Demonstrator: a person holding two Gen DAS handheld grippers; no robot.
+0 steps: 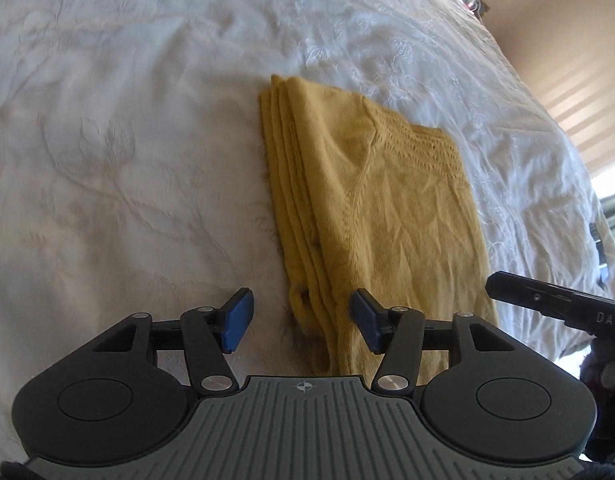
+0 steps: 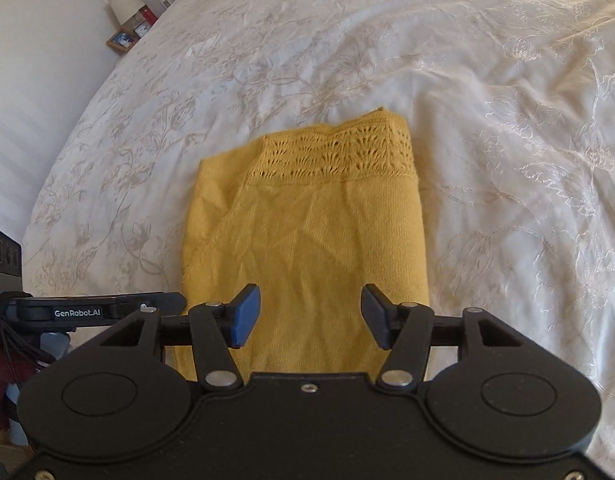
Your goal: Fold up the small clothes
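Note:
A mustard-yellow knit garment [image 1: 371,208] lies folded in several layers on the white bedspread [image 1: 127,140]; it also shows in the right wrist view [image 2: 307,232], with its lace-knit band at the far end. My left gripper [image 1: 301,320] is open and empty, hovering over the garment's near left corner. My right gripper [image 2: 310,317] is open and empty above the garment's near edge. The right gripper's body [image 1: 555,304] shows at the right of the left wrist view, and the left gripper's body [image 2: 87,312] at the left of the right wrist view.
The embroidered white bedspread [image 2: 487,120] spreads around the garment. A bedside table with a lamp [image 2: 125,4] and small frames stands beyond the bed's far left corner. A beige wall [image 1: 567,48] lies past the bed's right edge.

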